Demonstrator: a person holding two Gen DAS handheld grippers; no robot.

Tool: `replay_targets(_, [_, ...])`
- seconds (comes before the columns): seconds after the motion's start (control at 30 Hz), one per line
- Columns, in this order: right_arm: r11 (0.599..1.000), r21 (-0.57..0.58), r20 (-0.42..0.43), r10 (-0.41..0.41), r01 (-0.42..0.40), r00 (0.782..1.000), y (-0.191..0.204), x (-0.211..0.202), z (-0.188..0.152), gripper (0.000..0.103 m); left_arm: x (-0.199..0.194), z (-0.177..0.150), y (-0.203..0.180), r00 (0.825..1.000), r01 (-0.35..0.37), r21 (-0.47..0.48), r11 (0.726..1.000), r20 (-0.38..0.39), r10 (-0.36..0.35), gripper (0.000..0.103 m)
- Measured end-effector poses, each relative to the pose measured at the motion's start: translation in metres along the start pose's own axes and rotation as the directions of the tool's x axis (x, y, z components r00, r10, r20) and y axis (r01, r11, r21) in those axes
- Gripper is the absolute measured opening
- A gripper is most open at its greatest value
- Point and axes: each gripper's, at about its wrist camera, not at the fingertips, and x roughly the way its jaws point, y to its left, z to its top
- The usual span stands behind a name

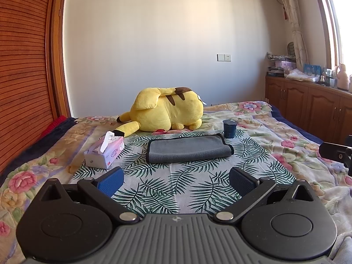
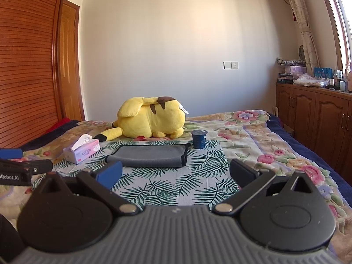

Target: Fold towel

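Note:
A grey towel (image 1: pixel 187 148) with a black trim lies folded on a palm-leaf cloth (image 1: pixel 171 189) on the bed; it also shows in the right wrist view (image 2: pixel 149 157). My left gripper (image 1: pixel 176 179) is open and empty, held back from the towel's near edge. My right gripper (image 2: pixel 175 175) is open and empty, also short of the towel. The left gripper shows at the left edge of the right wrist view (image 2: pixel 19 169), and part of the right one at the right edge of the left wrist view (image 1: pixel 338 151).
A pink tissue box (image 1: pixel 105 151) stands left of the towel. A dark blue cup (image 1: pixel 229 128) stands at its far right corner. A yellow plush toy (image 1: pixel 167 110) lies behind. Wooden cabinets (image 1: pixel 308 107) line the right wall, a wooden wardrobe (image 1: pixel 24 66) the left.

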Motion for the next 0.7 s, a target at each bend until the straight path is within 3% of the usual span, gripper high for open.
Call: replay_targets(0.7, [1.000, 0.002, -0.001, -0.001, 0.001, 1.000, -0.0009, -0.0001, -0.0018, 0.103, -0.0002, -0.0002, 0.0008, 1.000, -0.001, 0.001, 1.000, -0.001, 0.001, 0.087])
